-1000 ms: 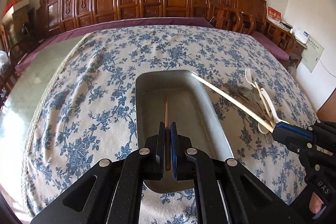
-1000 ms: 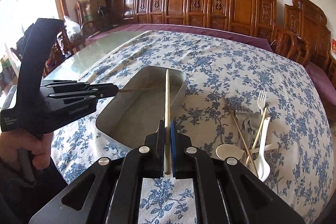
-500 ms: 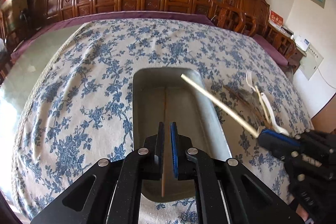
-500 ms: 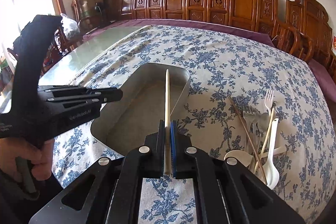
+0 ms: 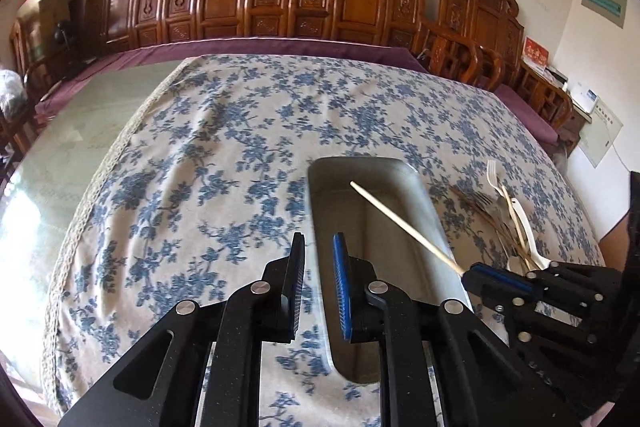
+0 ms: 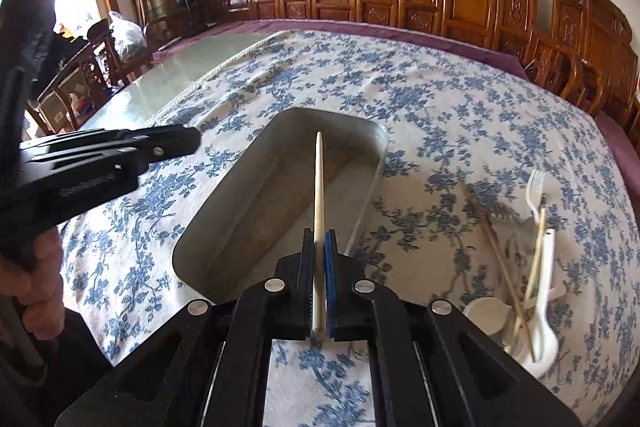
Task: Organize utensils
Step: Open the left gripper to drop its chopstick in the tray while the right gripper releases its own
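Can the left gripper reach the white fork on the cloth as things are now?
Probably not directly. The left gripper is open and free, but the tray and the right gripper, shut on a chopstick, lie between it and the fork.

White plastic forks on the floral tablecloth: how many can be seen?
1 clearly: a white plastic fork in the utensil pile right of the grey metal tray, tines pointing away. Others may hide in the pile.
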`<state>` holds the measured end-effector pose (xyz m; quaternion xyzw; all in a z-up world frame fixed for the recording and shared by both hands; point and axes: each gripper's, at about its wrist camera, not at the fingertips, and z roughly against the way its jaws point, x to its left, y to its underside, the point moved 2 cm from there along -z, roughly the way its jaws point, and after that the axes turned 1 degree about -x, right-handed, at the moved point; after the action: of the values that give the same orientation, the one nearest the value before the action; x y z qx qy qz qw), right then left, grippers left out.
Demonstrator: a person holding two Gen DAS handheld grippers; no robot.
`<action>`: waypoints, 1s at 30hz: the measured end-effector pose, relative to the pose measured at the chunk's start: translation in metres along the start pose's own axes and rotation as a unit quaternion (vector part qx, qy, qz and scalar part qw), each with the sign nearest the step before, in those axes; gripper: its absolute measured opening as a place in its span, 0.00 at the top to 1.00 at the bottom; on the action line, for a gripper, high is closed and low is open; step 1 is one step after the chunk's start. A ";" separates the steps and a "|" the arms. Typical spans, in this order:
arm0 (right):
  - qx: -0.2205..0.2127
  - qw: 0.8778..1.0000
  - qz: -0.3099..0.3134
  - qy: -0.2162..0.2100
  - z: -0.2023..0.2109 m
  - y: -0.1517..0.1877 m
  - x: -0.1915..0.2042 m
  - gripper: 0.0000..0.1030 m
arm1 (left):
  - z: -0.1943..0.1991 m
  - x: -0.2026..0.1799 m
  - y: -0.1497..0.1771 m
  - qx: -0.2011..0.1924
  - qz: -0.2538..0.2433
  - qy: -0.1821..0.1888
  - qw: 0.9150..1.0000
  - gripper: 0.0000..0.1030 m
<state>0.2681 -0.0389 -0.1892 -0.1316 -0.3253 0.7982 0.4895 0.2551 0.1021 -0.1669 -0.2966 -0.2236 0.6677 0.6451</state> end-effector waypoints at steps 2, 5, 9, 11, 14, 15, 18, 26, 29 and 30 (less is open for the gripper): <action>0.009 1.000 -0.006 -0.005 -0.011 -0.001 0.003 0.94 | 0.001 0.005 0.000 -0.001 0.004 -0.001 1.000 0.87; 0.017 1.000 -0.011 -0.009 -0.022 -0.001 0.006 0.94 | 0.001 0.009 -0.001 -0.002 0.010 -0.002 1.000 0.87; 0.027 0.999 -0.010 -0.016 -0.033 0.002 0.012 0.93 | 0.001 0.009 -0.001 -0.002 0.009 -0.004 1.000 0.87; 0.031 0.999 -0.011 -0.023 -0.037 0.005 0.013 0.93 | 0.001 0.008 -0.001 -0.003 0.007 -0.005 1.000 0.87; 0.033 0.999 -0.011 -0.035 -0.039 0.009 0.012 0.93 | 0.000 0.007 -0.001 -0.003 0.006 -0.004 1.000 0.87; 0.033 0.999 -0.011 -0.038 -0.039 0.010 0.012 0.93 | 0.001 0.006 -0.001 -0.003 0.006 -0.003 1.000 0.87; 0.031 0.998 -0.014 -0.047 -0.037 0.010 0.009 0.93 | 0.001 0.003 -0.001 -0.003 0.003 0.000 1.000 0.87; -0.016 0.999 -0.027 -0.044 0.016 0.013 -0.026 0.93 | 0.003 -0.017 -0.003 -0.009 -0.004 0.021 1.000 0.87; -0.031 0.999 -0.031 -0.016 0.041 0.020 -0.055 0.93 | 0.004 -0.036 -0.002 -0.012 -0.020 0.033 0.999 0.87; -0.034 0.999 -0.031 -0.007 0.046 0.022 -0.062 0.93 | 0.003 -0.042 -0.001 -0.012 -0.025 0.036 0.999 0.85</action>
<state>0.2588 -0.1178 -0.1751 -0.1321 -0.3595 0.7722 0.5070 0.2535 0.0609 -0.1589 -0.3226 -0.2159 0.6377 0.6653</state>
